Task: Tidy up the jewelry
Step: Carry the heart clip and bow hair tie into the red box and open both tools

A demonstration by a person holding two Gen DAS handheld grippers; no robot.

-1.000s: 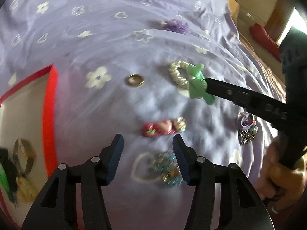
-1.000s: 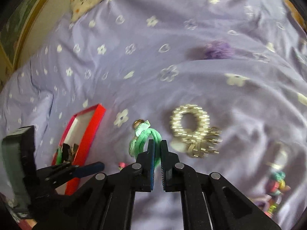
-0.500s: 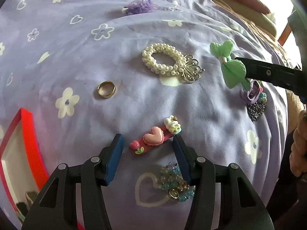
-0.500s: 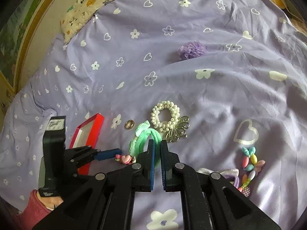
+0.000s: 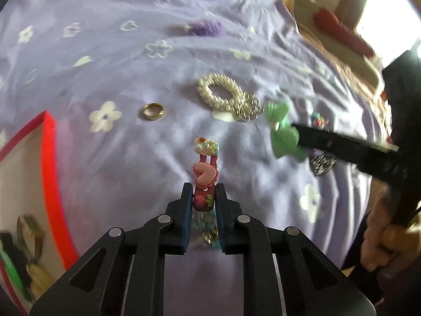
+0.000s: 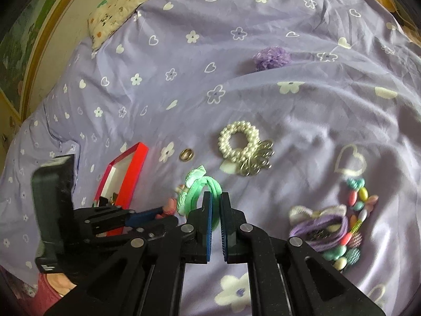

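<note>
Two grippers are each carrying one piece above the bed while the rest of the jewelry is lying loose.

Going left to right: the red box (image 5: 50,142) is sitting open to receive pieces, its contents blurred and cut off at the frame edge. The left gripper (image 5: 203,197), whose jaws have just been closing, is clamping the pink hair clip (image 5: 204,176) by its lower end, so the decorated length is projecting forward. The right gripper (image 6: 215,208) is pinching the green hair tie (image 6: 196,192) by one loop. Beads beneath the left jaws are mostly hidden.
</note>
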